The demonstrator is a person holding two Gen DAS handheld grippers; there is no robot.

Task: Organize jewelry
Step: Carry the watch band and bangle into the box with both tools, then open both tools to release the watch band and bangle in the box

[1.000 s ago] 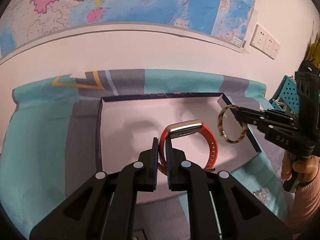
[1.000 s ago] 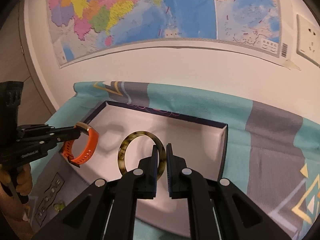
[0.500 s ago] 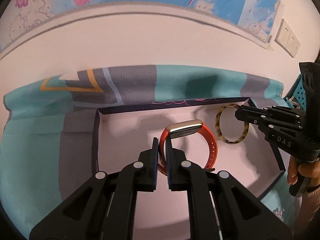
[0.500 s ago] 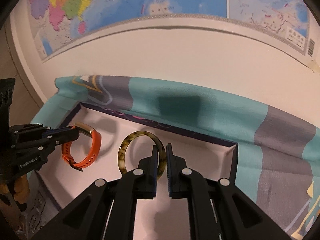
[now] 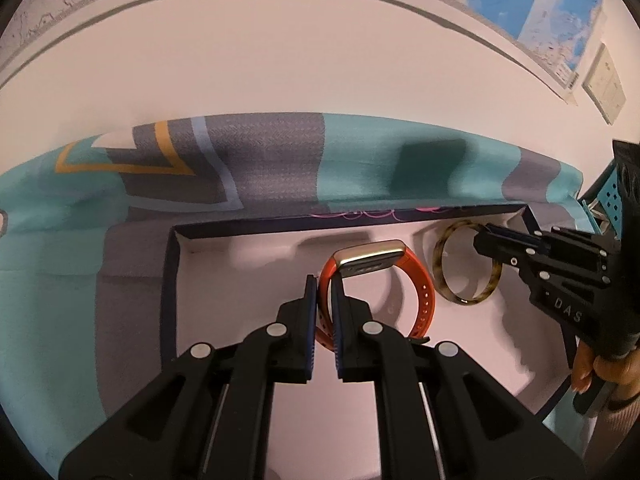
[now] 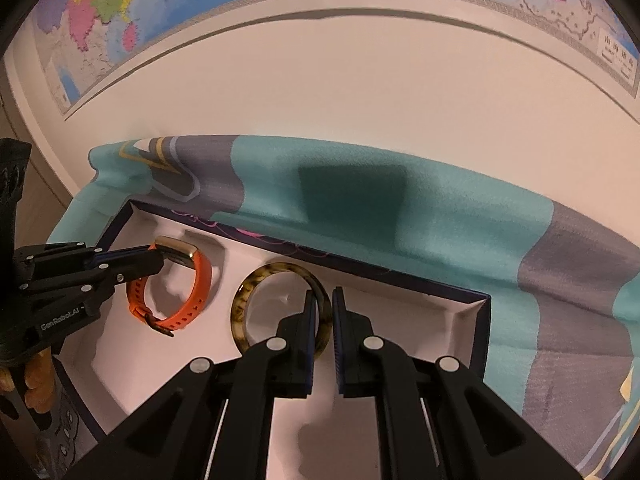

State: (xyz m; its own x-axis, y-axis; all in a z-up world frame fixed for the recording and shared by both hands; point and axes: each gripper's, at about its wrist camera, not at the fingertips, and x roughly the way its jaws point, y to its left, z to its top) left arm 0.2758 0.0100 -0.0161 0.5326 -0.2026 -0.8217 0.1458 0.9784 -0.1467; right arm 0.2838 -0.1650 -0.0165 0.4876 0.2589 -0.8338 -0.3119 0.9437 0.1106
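My left gripper (image 5: 323, 284) is shut on the strap of an orange smart band with a gold face (image 5: 420, 284), holding it over the left part of the white inside of an open dark-rimmed box (image 5: 172, 280). In the right wrist view the same band (image 6: 198, 292) hangs from the left gripper (image 6: 160, 258). My right gripper (image 6: 323, 296) is shut on a tortoiseshell bangle (image 6: 244, 300), held low over the box floor (image 6: 400, 328). From the left wrist view the bangle (image 5: 444, 280) sits near the box's far right corner, pinched by the right gripper (image 5: 482, 236).
The box lies on a teal and grey patterned cloth (image 5: 280, 168) against a white wall with a map (image 6: 160, 8) above. A hand (image 5: 588, 364) grips the right tool. A teal perforated rack (image 5: 608, 196) stands at the right edge.
Both grippers have come forward and down over the box with their pieces. The bangle went from outside the box's right edge to above its interior; the band is lower and deeper inside.
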